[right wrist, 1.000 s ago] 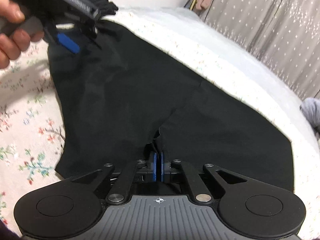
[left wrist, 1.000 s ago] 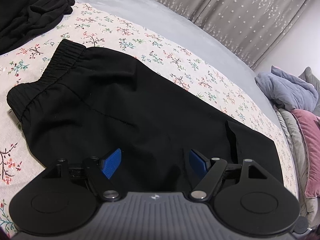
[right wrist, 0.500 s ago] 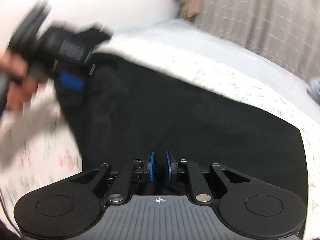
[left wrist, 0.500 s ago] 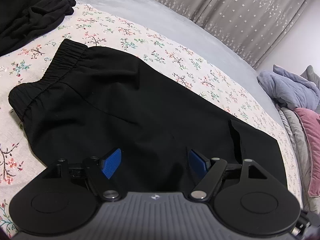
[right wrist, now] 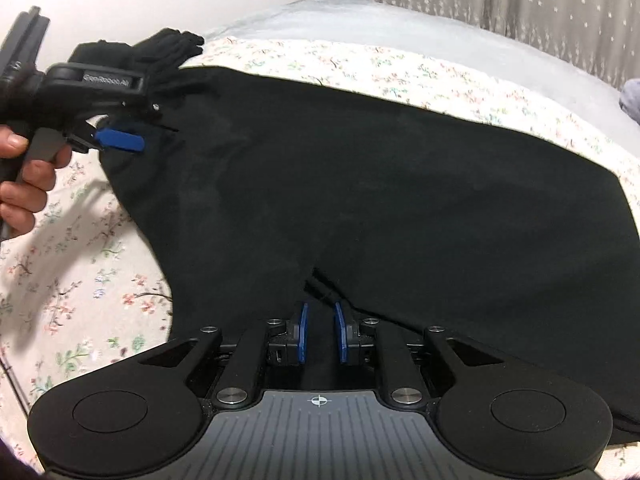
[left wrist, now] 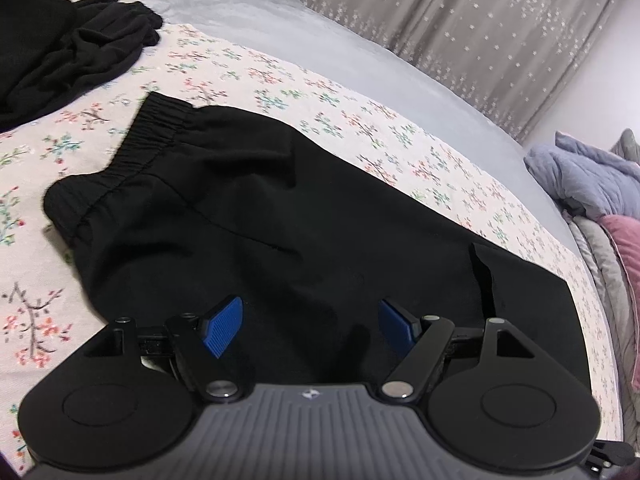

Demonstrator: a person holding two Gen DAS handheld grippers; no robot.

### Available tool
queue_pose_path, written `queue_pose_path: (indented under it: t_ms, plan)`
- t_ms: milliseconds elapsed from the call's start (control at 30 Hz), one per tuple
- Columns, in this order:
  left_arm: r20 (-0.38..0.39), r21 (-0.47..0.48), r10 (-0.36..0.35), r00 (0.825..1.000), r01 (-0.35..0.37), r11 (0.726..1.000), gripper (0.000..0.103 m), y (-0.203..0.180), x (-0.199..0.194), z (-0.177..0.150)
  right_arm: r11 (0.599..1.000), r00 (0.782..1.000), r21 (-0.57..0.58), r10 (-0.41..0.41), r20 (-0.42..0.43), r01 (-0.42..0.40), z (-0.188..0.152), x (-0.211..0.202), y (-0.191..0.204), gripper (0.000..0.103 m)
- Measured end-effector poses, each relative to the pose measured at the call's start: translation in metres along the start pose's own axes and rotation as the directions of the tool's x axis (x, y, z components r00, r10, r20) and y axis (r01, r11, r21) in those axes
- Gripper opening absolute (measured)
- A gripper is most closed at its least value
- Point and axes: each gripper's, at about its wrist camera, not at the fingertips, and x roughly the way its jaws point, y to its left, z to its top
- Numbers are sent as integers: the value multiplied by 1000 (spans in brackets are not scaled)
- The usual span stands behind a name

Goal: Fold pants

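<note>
The black pants (left wrist: 320,216) lie flat on the floral bedsheet (left wrist: 360,120), folded leg over leg. The left gripper (left wrist: 310,326) hangs over the cloth with its jaws spread wide and nothing between them; the elastic waistband (left wrist: 132,160) lies ahead and to the left of them. The right gripper (right wrist: 320,332) has its jaws parted a little, the pants' crotch edge just ahead of the gap, fabric spreading forward and to both sides.
</note>
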Motion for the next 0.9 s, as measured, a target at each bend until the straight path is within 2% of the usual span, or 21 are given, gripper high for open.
queue_pose_path:
  t_ms: [133,233,267,333,467,567,633,700,767,833,867,900]
  plan:
    - [5,-65,21,1000,-21,998,92,19,-12,-3,998,995,50,-39,91,34,2,-37,-9,17]
    - [-5,-157,31,999,-32,987,92,41,-23,-5,996,990,79,-53,134,43,-1,-64,-14,18]
    - [-11,-201,35,999,-36,979,92,50,-27,-6,996,988,79,-60,143,49,-2,-70,-13,22]
    - [-24,-292,37,999,-42,956,92,68,-35,-7,994,984,71,-90,154,80,-8,-75,-12,34]
    - [-9,-430,44,999,-44,902,92,101,-48,-6,985,979,-29,-163,126,168,-16,-49,-6,46]
    - [15,-426,29,999,-20,904,92,107,-48,-1,971,977,-139,-181,112,196,-17,-23,13,54]
    - [9,-449,12,1000,-7,894,92,110,-45,1,953,977,-232,-168,130,195,-16,-6,34,63]
    - [-6,-479,-4,1000,0,878,92,112,-42,-1,924,968,-297,-202,150,239,-16,8,48,63]
    - [-10,-491,-6,1000,1,871,92,111,-41,0,898,955,-333,-241,173,287,-16,19,55,62]
    - [-4,-480,-2,1000,0,877,92,112,-44,-1,891,949,-336,-252,189,304,-13,25,55,54]
    - [-5,-476,-1,1000,-1,879,92,111,-43,0,895,951,-332,-248,185,298,-11,28,55,45]
    - [-7,-476,-2,1000,-1,879,92,111,-42,0,898,955,-333,-240,172,286,-9,31,54,17]
